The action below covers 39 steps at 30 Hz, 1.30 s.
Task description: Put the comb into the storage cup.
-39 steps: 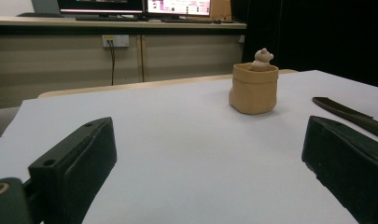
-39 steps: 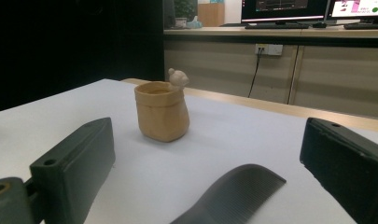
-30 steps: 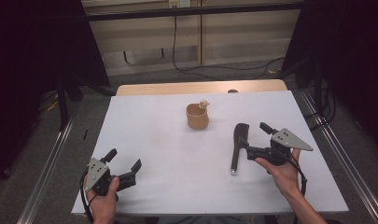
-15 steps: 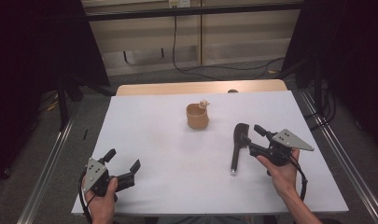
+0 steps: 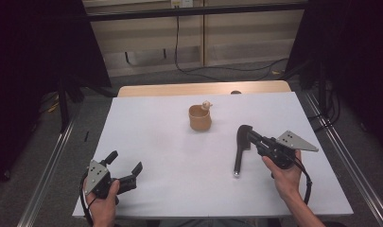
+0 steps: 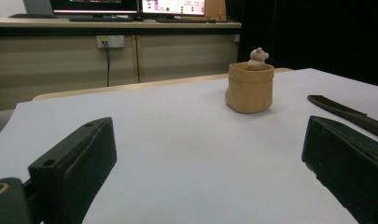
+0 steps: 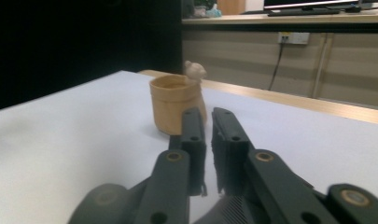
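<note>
A tan cup [image 5: 200,119] with a small bear figure [image 5: 206,104] on its rim stands mid-table, also seen ahead in the left gripper view [image 6: 249,89] and the right gripper view [image 7: 170,102]. A long dark tool [image 5: 238,160] lies flat to its right [image 6: 345,113]. My right gripper [image 5: 244,134] has just been closing; its jaws now stand shut with only a thin slit and nothing between them [image 7: 206,115], tips over the tool's wide end. Whether they touch it I cannot tell. My left gripper [image 5: 126,161] rests open and empty near the front left [image 6: 205,154].
The white table top [image 5: 151,137] lies on a wooden table whose far edge [image 5: 179,89] shows behind it. Metal rails run along both sides on the floor. A desk with monitors and a wall socket stand beyond.
The right gripper's jaws have closed from wide apart to together, staying beside the tool's wide end. Both hands, the tool and the cup have kept their places.
</note>
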Available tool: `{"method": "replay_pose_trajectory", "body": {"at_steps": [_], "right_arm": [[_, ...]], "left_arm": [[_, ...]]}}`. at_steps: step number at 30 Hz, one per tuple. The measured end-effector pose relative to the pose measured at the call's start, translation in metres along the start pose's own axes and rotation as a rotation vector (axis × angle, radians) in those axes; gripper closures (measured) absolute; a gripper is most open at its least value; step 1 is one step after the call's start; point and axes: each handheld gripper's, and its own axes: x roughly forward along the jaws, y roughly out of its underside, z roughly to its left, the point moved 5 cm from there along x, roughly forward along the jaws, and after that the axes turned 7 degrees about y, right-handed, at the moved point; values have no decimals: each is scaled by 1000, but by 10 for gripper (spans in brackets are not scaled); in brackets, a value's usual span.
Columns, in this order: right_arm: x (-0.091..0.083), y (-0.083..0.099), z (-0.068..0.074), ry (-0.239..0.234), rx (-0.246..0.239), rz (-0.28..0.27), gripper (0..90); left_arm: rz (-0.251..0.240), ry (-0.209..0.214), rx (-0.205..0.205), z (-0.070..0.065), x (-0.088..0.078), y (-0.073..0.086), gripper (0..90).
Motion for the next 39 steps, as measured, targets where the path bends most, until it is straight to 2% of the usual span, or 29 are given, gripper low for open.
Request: {"method": "replay_pose_trajectory", "body": {"at_steps": [5,10,13,15,16,20,22,24,25,26,28,29,32,35,36,38,39], "right_arm": [[2,2,1,-7,-4,36,900],[2,0,7,-49,-47,100,900],[3,3,11,-96,-34,202,900],[4,3,12,-108,-32,223,900],[5,4,14,-122,-13,263,900],[5,6,16,-129,13,296,900],[5,7,18,-151,25,347,900],[7,7,19,-168,33,371,900],[7,7,19,-168,33,371,900],[9,6,22,-187,25,409,900],[10,6,22,-190,23,419,900],[13,5,24,-200,19,452,900],[16,6,26,-202,22,497,900],[19,8,27,-208,33,510,900],[21,14,29,-212,50,538,900],[22,20,31,-223,51,569,900],[22,20,31,-223,51,569,900]], "left_arm": [[5,-8,-2,-1,0,1,32],[10,2,6,-4,2,1,32],[6,2,-3,-3,1,1,32],[2,4,-9,-3,1,1,32],[1,5,-11,-3,1,1,32],[4,4,-8,-2,1,1,32],[2,2,-5,-2,1,1,32],[5,0,-4,-2,1,1,32],[5,0,-4,-2,1,1,32],[6,-1,-9,-2,1,1,32],[9,-1,-5,-2,1,2,32],[8,0,-4,-2,2,2,32],[6,1,-3,-2,1,1,32],[4,-2,-7,-1,1,1,32],[2,-3,-7,0,0,1,32],[3,-4,-10,0,1,1,32],[3,-4,-10,0,1,1,32]]}}
